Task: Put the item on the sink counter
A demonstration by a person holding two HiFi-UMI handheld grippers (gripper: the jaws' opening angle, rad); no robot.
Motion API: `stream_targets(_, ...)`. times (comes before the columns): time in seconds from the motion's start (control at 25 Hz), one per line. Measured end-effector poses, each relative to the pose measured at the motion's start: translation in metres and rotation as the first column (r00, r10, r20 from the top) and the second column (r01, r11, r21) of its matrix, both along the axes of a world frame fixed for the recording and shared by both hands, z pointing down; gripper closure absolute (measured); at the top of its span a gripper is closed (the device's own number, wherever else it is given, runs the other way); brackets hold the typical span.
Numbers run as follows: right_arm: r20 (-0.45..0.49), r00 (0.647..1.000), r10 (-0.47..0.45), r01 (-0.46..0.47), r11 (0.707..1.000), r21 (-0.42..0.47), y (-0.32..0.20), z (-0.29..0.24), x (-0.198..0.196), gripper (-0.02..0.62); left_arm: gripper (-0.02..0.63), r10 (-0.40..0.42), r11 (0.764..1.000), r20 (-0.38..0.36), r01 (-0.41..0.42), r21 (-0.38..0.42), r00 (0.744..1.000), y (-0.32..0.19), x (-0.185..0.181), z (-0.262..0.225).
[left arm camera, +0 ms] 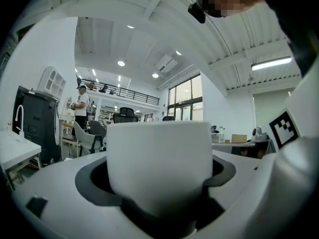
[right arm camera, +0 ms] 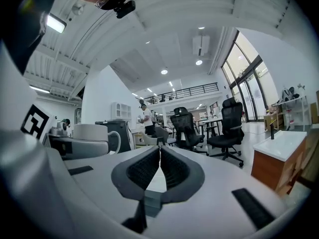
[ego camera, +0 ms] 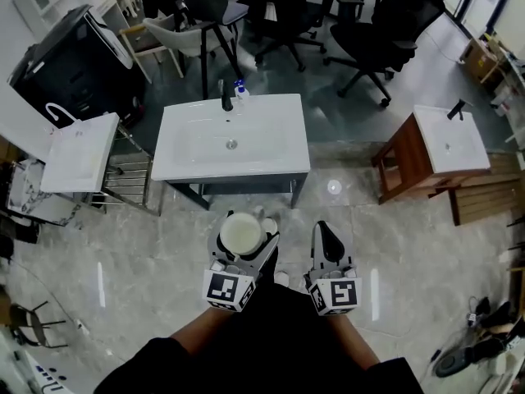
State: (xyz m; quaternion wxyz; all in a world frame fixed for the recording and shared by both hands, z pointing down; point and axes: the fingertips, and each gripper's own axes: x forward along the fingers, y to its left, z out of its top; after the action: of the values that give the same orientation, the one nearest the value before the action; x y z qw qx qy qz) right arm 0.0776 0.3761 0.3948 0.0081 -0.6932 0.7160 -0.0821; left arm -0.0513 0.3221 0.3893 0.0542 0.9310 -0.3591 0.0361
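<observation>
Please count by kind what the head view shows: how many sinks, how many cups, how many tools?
Sinks: 3
Cup: 1
Tools: 2
Total: 6

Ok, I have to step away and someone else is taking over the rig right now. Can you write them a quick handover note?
Left hand-held gripper: shut on the white mug, held upright.
Right hand-held gripper: jaws together, nothing in them.
Sink counter: straight ahead across the floor, with a faucet and a small bottle at its back edge.
Done: the mug is grasped.
Left: carry it to the sink counter, set it down away from the faucet and bottle, and release.
</observation>
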Motion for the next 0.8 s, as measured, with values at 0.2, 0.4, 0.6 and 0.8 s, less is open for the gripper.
stream_targets(0.2,-0.022,1.0,0.002,-0.003,0.999,-0.046,-0.021,0.001,0.01,0.562,0.146,0.016,1.0,-0.005,-0.016,-0.006,1.0,-0.032,0.018,0.005)
stream_targets(0.4,-0.033,0.999,-0.005,0.002,0.997,-0.076,-0.06,0.009,0.025,0.563,0.146,0.006,1.0,-0.01,-0.006,-0.024,1.0,-0.078,0.03,0.011)
stream_targets(0.6,-0.067,0.997,-0.042,0.035,0.994,-0.1,-0.114,0.008,0.039,0.562,0.146,0.005,1.0,-0.021,-0.006,-0.022,1.0,-0.129,0.049,0.012)
stream_targets(0.8,-0.091,0.994,-0.067,0.057,0.993,-0.104,-0.18,-0.004,0.045,0.563,0.146,0.001,0.999,-0.023,-0.002,-0.035,1.0,-0.19,0.059,0.015)
